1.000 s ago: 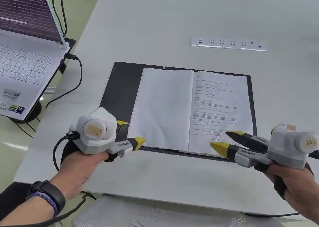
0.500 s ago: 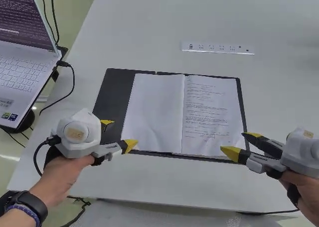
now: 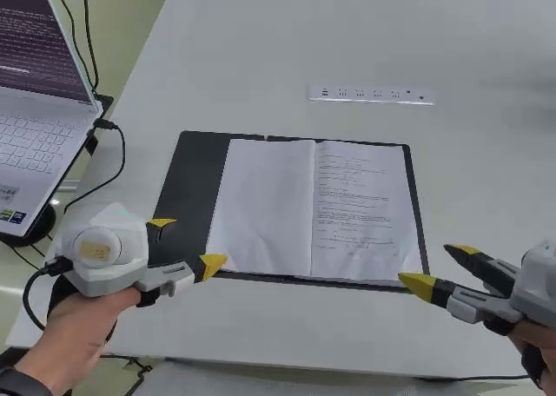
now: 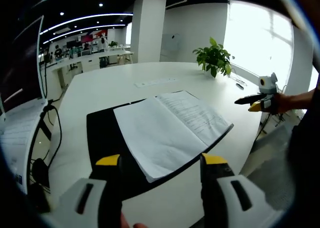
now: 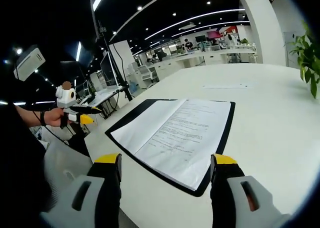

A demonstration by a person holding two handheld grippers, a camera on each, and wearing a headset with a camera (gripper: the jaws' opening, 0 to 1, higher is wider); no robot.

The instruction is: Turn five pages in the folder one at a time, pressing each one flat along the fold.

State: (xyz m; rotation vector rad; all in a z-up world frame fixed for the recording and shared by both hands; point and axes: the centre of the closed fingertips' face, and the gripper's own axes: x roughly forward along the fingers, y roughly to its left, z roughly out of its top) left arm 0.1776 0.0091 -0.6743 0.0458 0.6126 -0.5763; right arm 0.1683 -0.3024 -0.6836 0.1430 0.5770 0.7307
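Note:
A black folder (image 3: pixel 195 188) lies open on the white table, with a blank page (image 3: pixel 261 207) on the left and a printed page (image 3: pixel 360 209) on the right, both flat. My left gripper (image 3: pixel 188 244) hovers open just off the folder's near left corner, nothing between its fingers. Off the near right corner my right gripper (image 3: pixel 439 267) is open and holds nothing. In the left gripper view the folder (image 4: pixel 102 133) lies ahead of the open left gripper (image 4: pixel 161 160), with the right gripper (image 4: pixel 257 102) far right. The right gripper view has the folder (image 5: pixel 222 133) ahead of the open right gripper (image 5: pixel 166 159).
An open laptop (image 3: pixel 35 109) stands at the left edge with a black cable (image 3: pixel 109 166) running toward the folder. A white power strip (image 3: pixel 369 95) is set into the table beyond the folder. The table's near edge is right under both grippers. A potted plant (image 4: pixel 214 58) stands far back.
Both grippers have drawn back toward me and outward from the folder's near edge, the right one leaving the printed page's corner. Both stay open. The head camera has shifted.

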